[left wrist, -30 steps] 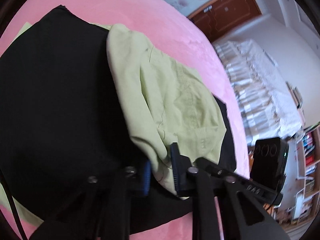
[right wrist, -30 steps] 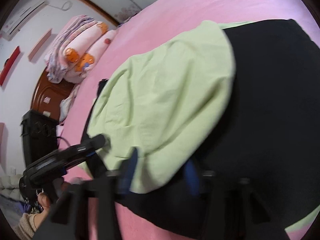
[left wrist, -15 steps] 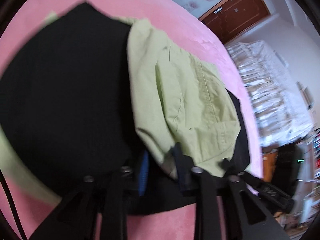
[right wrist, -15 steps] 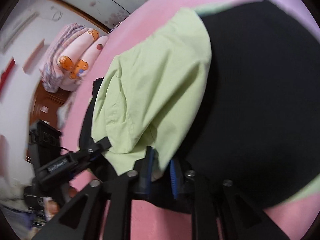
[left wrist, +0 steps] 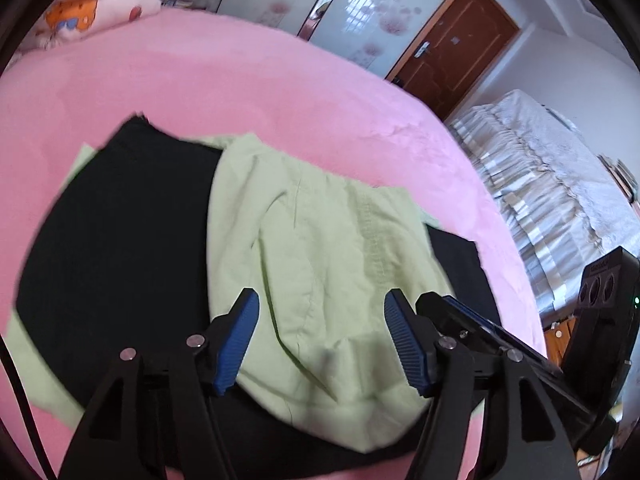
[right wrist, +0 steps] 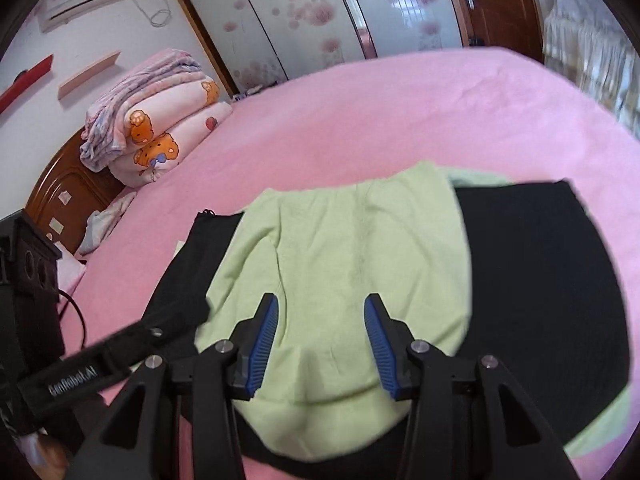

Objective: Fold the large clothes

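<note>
garment: the green-and-black garment [left wrist: 320, 264] lies on the pink bed [left wrist: 240, 92], its green part folded over the black, well short of the folded blankets [right wrist: 160, 128].
jaws: left gripper [left wrist: 320, 336] and right gripper [right wrist: 318, 342] both spread wide, holding nothing.
step: looks like a pause between folds.
next: needs a fresh pinch on an outer edge.

Soft daylight enters through the frosted flowered panels [right wrist: 320, 12] at the top. Both pictures are bright, bent strongly at the edges, slightly blurred near the bottom.
</note>
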Tool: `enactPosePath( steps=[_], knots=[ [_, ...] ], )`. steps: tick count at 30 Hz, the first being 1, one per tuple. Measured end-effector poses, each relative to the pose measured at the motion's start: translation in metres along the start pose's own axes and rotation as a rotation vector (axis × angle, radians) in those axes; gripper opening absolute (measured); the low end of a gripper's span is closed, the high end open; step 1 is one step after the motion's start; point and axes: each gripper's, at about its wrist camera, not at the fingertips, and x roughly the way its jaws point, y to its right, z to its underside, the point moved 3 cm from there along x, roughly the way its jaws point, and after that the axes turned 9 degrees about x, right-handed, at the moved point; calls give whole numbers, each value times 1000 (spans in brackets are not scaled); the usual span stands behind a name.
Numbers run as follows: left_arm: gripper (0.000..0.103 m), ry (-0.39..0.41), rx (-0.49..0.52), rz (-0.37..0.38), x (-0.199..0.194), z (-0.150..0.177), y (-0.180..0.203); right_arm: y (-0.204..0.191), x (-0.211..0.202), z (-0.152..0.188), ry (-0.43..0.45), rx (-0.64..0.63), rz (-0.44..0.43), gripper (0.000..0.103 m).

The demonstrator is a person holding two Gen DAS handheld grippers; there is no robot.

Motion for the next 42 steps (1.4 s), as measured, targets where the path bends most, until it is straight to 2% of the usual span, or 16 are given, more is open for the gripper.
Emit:
enactPosePath(
  steps=[3, 4, 5, 6, 7, 9, 13, 18, 24, 26, 31, 35, 38, 42],
  knots=[
    [63, -111, 8, -97, 38, 15, -15, 23, 21, 3, -43, 15, 93, 42],
    [62, -126, 14, -96, 43, 19, -19, 35, 24, 5, -57, 29, 120, 35],
    [62, -114, 30, -76, 43, 23, -22, 50, 27, 8, -74, 53, 160, 35],
    [62, -102, 39, -71, 41, 24, -22, 63, 27, 11, -85, 87, 137, 26],
    [62, -99, 45, -75, 39, 26, -21, 72, 24, 13, -90, 117, 109, 21],
    [62, -101, 40, -83, 37, 26, -20, 80, 15, 16, -94, 159, 67, 21],
    [66, -113, -8, -90, 29, 27, -16, 75, -2, 23, -83, 151, 91, 24],
    [71, -114, -19, -94, 7, 34, -7, 64, -27, 31, -87, 167, 54, 24],
    [72, -113, -43, -63, -38, 47, 9, 34, -86, 39, -51, 151, -18, 24],
    [73, -108, -37, -49, -59, 55, 16, 19, -110, 42, -42, 125, -41, 26],
    [79, -103, -1, -42, -107, 80, 26, -14, -176, 62, -26, -24, -80, 42],
    [80, -126, 7, -28, -131, 107, 24, -29, -219, 80, -35, -108, -121, 43],
    [80, -150, -17, -8, -135, 124, 17, -33, -233, 91, -16, -137, -101, 48],
    [80, -171, -101, 51, -122, 141, -4, -33, -221, 104, 22, -171, -38, 48]
  ],
)
